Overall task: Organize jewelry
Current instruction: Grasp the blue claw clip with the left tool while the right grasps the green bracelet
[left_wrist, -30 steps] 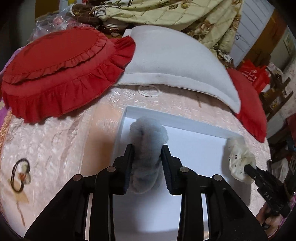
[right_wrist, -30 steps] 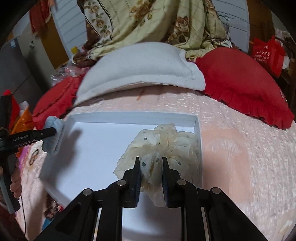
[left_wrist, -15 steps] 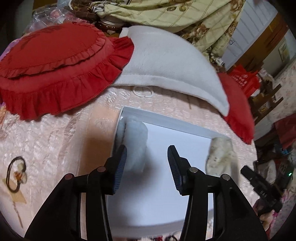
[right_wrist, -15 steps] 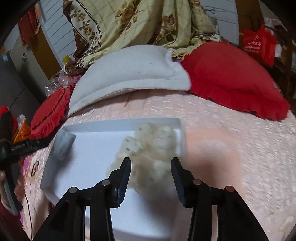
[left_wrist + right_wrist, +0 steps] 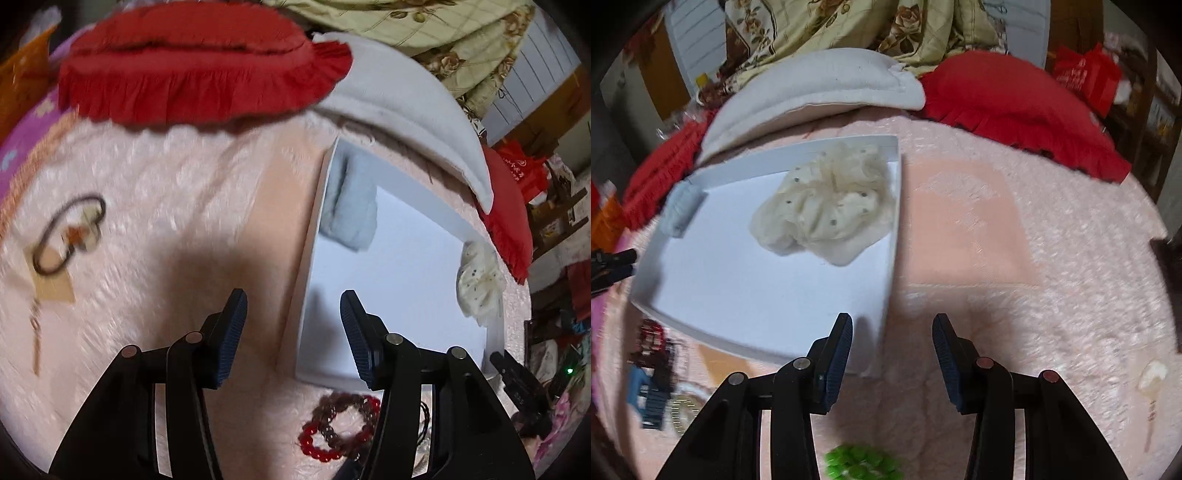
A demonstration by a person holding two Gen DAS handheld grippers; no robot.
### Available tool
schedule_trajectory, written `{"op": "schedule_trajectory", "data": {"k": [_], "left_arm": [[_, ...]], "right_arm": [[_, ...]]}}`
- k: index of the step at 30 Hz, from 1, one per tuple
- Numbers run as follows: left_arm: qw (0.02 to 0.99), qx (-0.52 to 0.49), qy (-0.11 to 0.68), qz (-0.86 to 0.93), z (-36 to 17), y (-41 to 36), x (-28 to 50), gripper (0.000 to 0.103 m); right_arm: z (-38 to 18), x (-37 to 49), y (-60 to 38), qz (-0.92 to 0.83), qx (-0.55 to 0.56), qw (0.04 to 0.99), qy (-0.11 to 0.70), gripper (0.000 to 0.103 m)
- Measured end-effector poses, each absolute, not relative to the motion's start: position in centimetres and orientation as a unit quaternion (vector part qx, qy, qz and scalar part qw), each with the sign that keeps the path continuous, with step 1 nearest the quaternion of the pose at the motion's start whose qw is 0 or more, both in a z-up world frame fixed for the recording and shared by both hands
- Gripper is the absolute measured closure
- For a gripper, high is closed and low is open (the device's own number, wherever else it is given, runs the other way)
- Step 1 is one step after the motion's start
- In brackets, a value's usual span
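A white shallow box (image 5: 308, 236) (image 5: 892, 236) lies on the pink bedspread. In it a grey fluffy scrunchie (image 5: 349, 206) (image 5: 681, 206) rests at one end and a cream dotted scrunchie (image 5: 478, 284) (image 5: 827, 206) at the other. My left gripper (image 5: 293, 334) is open and empty, above the box's near left corner. My right gripper (image 5: 892, 360) is open and empty, above the box's near right corner. A red and brown bead bracelet (image 5: 334, 424) lies in front of the box. A black hair tie with a charm (image 5: 68, 232) lies at left. Green beads (image 5: 860, 463) lie under my right gripper.
Red ruffled cushions (image 5: 199, 59) (image 5: 1023, 107) and a white pillow (image 5: 406, 107) (image 5: 820, 92) line the far side. Dark and blue jewelry pieces (image 5: 652, 380) lie left of the box. A small pale trinket (image 5: 1152, 376) lies at right.
Both grippers let go of their scrunchies, which now lie in the box. Both grippers opened wide and pulled back, the left one swinging left, the right one right.
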State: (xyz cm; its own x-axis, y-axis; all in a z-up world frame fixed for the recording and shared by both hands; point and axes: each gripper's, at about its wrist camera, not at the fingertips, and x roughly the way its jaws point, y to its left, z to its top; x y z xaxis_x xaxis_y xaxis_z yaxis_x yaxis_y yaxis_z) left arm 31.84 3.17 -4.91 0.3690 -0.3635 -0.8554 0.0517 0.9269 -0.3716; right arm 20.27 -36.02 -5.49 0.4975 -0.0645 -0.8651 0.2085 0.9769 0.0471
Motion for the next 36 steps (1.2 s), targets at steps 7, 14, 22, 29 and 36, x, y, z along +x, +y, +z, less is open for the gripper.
{"op": "schedule_trajectory", "data": {"k": [7,14,22,29,36], "left_arm": [[0.796,-0.149,0.564,-0.162,-6.0,1.8,30.3,0.051],[0.805,-0.140,0.555,-0.158,-5.3,0.9,29.0,0.051],[0.860,-0.103,0.483,-0.132,0.3,3.4,22.8,0.051],[0.840,-0.083,0.511,-0.163,-2.6,1.6,16.4,0.051],[0.824,-0.087,0.527,-0.188,-5.3,-0.7,15.0,0.051]], "right_arm": [[-5.5,20.3,-37.2,-0.100,0.050,0.860,0.498,0.060],[-5.5,20.5,-38.0,-0.109,0.047,0.859,0.497,0.060],[-1.2,16.0,-37.3,-0.081,0.095,0.895,0.428,0.058],[-2.5,10.4,-33.7,-0.007,0.123,0.891,0.437,0.058],[-5.9,9.0,-32.9,-0.025,0.121,0.880,0.458,0.058]]}}
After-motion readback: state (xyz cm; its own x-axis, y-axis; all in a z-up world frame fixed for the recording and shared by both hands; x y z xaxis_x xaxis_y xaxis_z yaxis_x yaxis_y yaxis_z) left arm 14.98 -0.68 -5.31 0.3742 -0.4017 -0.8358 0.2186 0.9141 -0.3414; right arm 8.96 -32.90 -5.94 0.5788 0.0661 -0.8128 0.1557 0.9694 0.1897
